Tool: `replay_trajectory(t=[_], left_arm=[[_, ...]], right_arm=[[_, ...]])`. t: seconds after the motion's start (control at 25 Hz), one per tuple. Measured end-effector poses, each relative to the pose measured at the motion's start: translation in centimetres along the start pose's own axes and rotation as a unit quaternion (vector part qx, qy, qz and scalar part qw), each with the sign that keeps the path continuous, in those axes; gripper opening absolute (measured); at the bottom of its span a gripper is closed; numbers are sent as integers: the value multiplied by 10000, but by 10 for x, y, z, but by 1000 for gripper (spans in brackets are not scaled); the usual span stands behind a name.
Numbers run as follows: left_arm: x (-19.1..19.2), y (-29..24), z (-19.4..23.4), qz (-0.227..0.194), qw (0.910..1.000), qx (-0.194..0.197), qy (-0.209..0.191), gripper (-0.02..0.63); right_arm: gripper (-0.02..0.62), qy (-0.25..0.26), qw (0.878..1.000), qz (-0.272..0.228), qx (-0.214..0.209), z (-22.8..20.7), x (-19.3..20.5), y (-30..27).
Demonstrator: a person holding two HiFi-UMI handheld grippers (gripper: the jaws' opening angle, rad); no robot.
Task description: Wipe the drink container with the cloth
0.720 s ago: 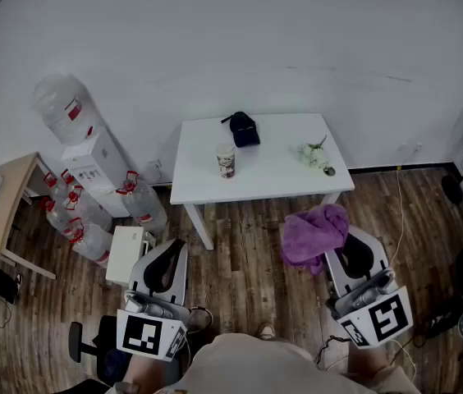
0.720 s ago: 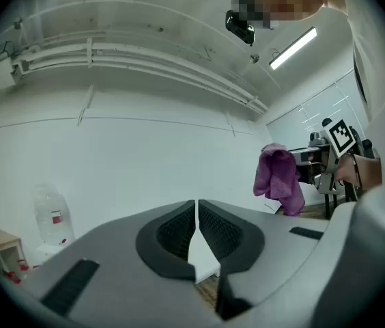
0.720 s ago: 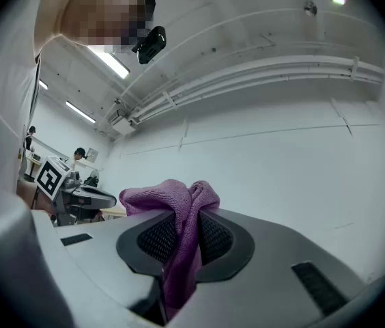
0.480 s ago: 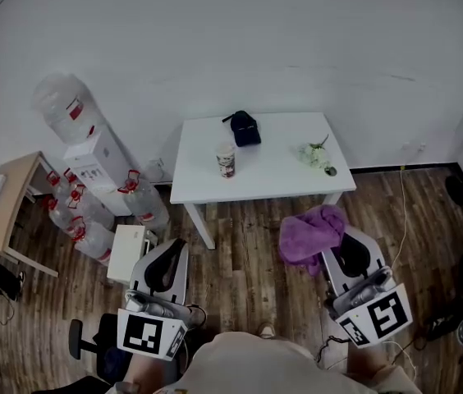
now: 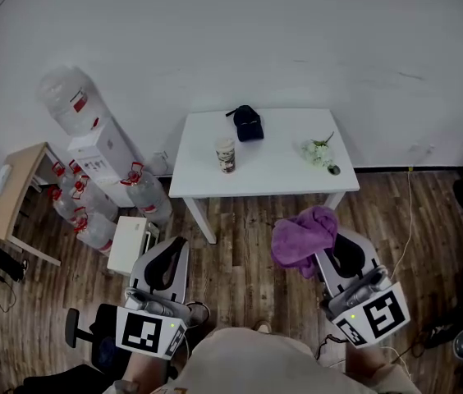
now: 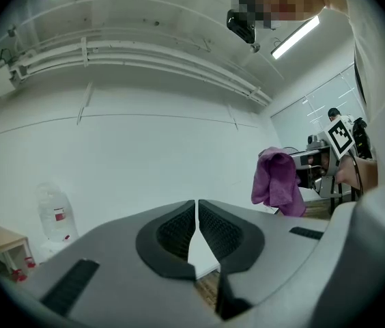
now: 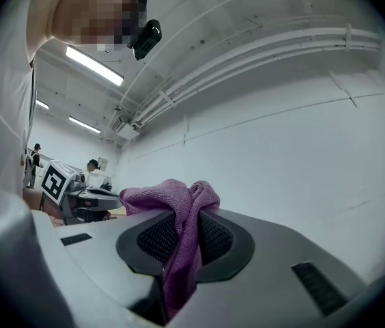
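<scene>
Left claw [image 6: 196,219]: I have it shut and empty, short of the bench [image 5: 281,175].
Right claw [image 7: 186,227]: clamped on the purple cloth [image 5: 304,236], short of the bench.
Drink container [image 5: 226,155]: upright on the bench, untouched.
Progress: cloth in hand; I judge the approach and all the wiping remain.

Head view: high, back from the table [image 5: 260,158], facing steeply down.
Left gripper view: low, short of the table, facing the wall [image 6: 145,149] behind it.
Right gripper view: likewise, close on the cloth [image 7: 179,210].
Shared: cloth, all three views.
</scene>
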State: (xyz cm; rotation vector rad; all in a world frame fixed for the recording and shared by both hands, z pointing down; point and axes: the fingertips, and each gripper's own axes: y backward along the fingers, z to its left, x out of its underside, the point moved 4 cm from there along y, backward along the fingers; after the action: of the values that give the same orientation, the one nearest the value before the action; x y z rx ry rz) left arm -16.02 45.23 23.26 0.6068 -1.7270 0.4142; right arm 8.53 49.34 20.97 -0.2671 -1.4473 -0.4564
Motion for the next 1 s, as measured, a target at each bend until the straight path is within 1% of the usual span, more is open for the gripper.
replay_trajectory(t=[0.12,0.36,0.56,0.8,1.0], left_arm=[[2,-3,-9,47,10000,-52,-35,26],[17,-17,-17,209,9997,-19,108,26],[32,-50,-16,190,9996,198,103,26],[51,-94,10,176,9991,354,163,26],[64,-139,47,174,9987,444,161,26]], right_arm=[[84,-63,9999,79,-119,-5,9,2],[84,-172,9991,310,-234,-15,32,-2],[85,-195,9988,430,-148,-34,48,-22],[84,-163,9980,611,-44,-52,70,-63],[86,-149,9962,861,-1,-69,87,-114]])
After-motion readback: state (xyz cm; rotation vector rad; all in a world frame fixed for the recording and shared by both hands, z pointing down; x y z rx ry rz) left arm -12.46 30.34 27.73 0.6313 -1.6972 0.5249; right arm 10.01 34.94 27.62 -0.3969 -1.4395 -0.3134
